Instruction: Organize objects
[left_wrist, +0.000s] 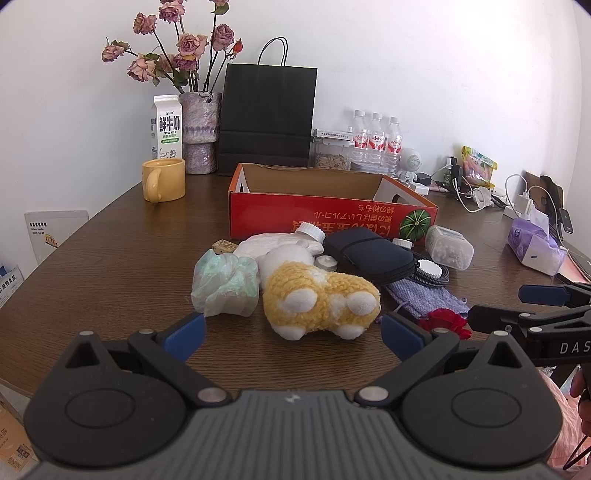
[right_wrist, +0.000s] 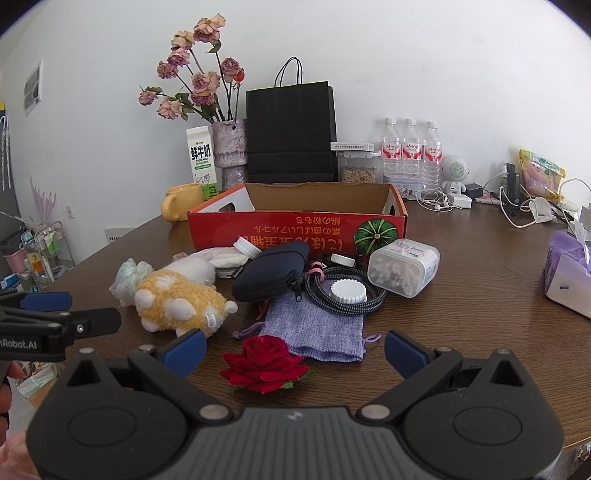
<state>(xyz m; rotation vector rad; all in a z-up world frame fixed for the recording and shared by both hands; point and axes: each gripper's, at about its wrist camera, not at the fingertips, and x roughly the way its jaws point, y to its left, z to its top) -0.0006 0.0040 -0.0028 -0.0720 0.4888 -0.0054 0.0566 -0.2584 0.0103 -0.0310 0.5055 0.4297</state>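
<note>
A red cardboard box (left_wrist: 325, 218) stands open and looks empty at the 12 o'clock side of the brown table (left_wrist: 110, 266), and the loose things lie heaped just in front of it. In the left wrist view the yellow-and-white plush toy (left_wrist: 317, 299) lies on its side at the centre, with a crumpled pale green bag (left_wrist: 225, 282) touching it at 9 o'clock and a dark zip pouch (left_wrist: 369, 254) at 1 o'clock. The left gripper (left_wrist: 293, 332) hangs just short of the toy, its blue-tipped fingers spread wide and holding nothing. In the right wrist view the right gripper (right_wrist: 295, 349) is likewise spread and empty, with a red fabric rose (right_wrist: 264, 363) between its fingers and a lilac cloth bag (right_wrist: 317, 328) just beyond. A coiled black cable (right_wrist: 345, 299) and a clear tub of cotton swabs (right_wrist: 404, 267) lie toward 1 o'clock.
</note>
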